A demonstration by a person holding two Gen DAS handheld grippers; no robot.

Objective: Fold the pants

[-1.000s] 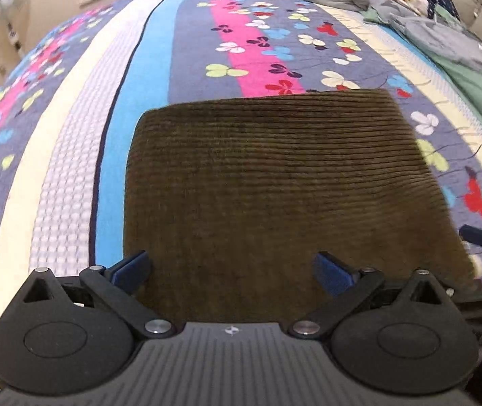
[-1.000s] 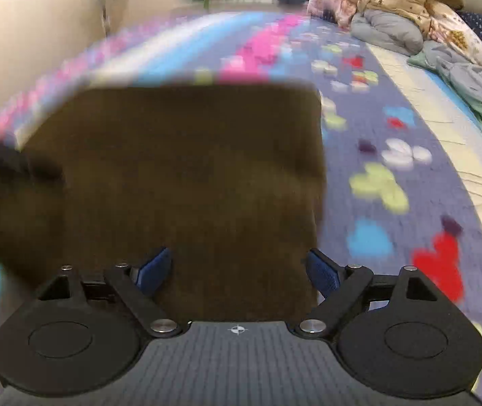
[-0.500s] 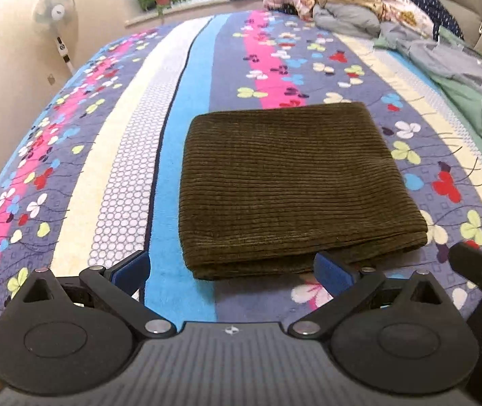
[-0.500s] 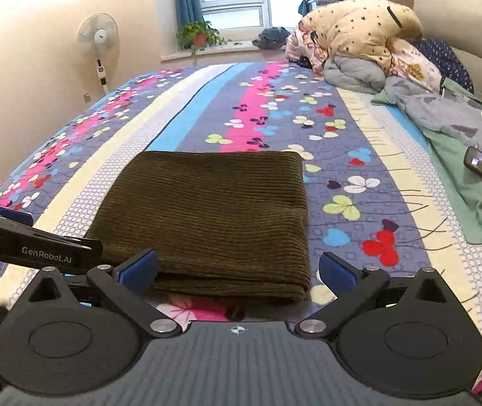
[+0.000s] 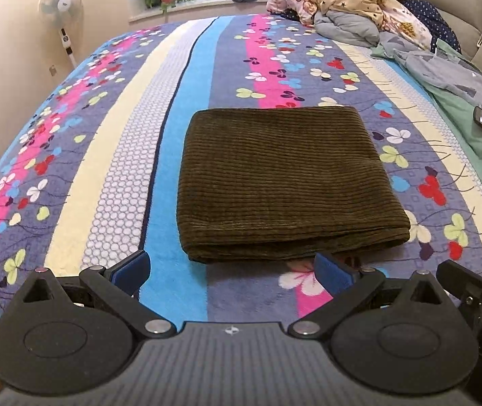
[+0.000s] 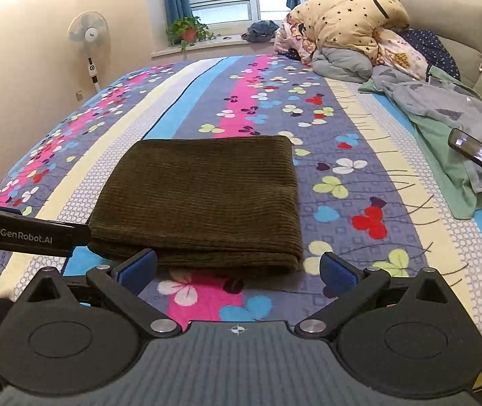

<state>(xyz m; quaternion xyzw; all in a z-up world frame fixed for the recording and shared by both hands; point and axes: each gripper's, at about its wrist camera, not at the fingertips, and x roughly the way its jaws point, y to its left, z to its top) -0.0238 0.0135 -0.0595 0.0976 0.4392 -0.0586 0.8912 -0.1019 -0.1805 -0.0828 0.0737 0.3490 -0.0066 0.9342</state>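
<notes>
Folded pants (image 5: 285,182) are lying flat on the bedspread (image 5: 112,176). Left gripper (image 5: 231,269) and right gripper (image 6: 237,267) are being held released, empty. "GenRobot.AI" lettering (image 6: 26,235) is being shown in right view only.

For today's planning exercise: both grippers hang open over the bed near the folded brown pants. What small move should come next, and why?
Probably just draw both grippers back. The pants lie in a neat, squared stack, and the left gripper and right gripper are open and empty, so folding looks done.
</notes>
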